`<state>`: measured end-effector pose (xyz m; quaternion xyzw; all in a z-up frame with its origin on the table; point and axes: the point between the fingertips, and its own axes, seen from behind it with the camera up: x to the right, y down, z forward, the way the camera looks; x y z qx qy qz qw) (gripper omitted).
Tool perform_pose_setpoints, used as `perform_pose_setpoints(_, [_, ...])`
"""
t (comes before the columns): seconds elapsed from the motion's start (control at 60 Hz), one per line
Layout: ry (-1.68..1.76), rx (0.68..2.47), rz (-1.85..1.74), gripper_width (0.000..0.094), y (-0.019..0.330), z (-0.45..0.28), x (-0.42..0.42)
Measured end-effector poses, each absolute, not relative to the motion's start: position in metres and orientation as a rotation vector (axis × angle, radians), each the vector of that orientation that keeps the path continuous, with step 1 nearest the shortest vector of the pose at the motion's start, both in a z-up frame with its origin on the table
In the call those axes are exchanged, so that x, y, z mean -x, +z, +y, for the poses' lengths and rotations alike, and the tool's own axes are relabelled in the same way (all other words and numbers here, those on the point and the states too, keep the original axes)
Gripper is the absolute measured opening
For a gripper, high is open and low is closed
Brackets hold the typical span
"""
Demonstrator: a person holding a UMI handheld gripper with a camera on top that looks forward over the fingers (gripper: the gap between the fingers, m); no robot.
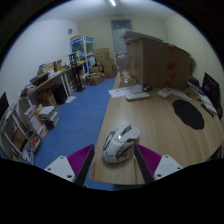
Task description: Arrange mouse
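Note:
A white and grey mouse (120,143) lies on the wooden table (160,130), near its front left edge. My gripper (117,152) is open, and the mouse sits between the fingertips. The left magenta pad (82,158) stands a little apart from the mouse. The right pad (147,155) is close to the mouse's right side. The mouse rests on the table on its own.
A round black mouse mat (188,112) lies further right on the table. A large cardboard box (155,60) stands at the far end, with a keyboard (135,93) before it. Blue floor (85,110) and cluttered shelves (22,125) lie to the left.

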<state>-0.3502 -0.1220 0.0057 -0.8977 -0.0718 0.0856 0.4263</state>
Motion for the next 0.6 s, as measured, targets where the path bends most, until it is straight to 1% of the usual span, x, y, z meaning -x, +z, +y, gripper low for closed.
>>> perform_pose_setpoints(0.1, [0.151, 2.265, -0.132, 0.0860, -0.013, -0.105, 0.353])
perform_pose_setpoints(0.117, [0.133, 2.236, -0.117, 0.0846, -0.010, -0.097, 0.350])
perform_pose_setpoints(0.233, [0.062, 2.230, -0.050, 0.0802, -0.014, -0.076, 0.348])
perform_pose_setpoints(0.267, [0.047, 2.219, -0.030, 0.0763, -0.014, -0.070, 0.346])
perform_pose_setpoints(0.283, [0.042, 2.210, -0.023, 0.0782, -0.014, -0.066, 0.344])
perform_pose_setpoints(0.3, [0.034, 2.200, -0.015, 0.0700, -0.013, -0.065, 0.344])
perform_pose_setpoints(0.317, [0.029, 2.189, -0.007, 0.0659, -0.012, -0.063, 0.344])
perform_pose_setpoints(0.333, [0.024, 2.176, 0.004, 0.0675, -0.012, -0.061, 0.343])
perform_pose_setpoints(0.35, [0.019, 2.163, 0.013, 0.0606, -0.012, -0.060, 0.342])
perform_pose_setpoints(0.367, [0.016, 2.151, 0.019, 0.0570, -0.012, -0.058, 0.342])
perform_pose_setpoints(0.433, [0.012, 2.142, 0.019, 0.0535, -0.012, -0.056, 0.342])
perform_pose_setpoints(0.55, [0.026, 2.272, 0.017, 0.0482, -0.016, -0.059, 0.343])
perform_pose_setpoints(0.567, [0.032, 2.291, 0.018, 0.0442, -0.016, -0.058, 0.343])
perform_pose_setpoints(0.6, [0.047, 2.313, 0.021, 0.0410, -0.017, -0.059, 0.343])
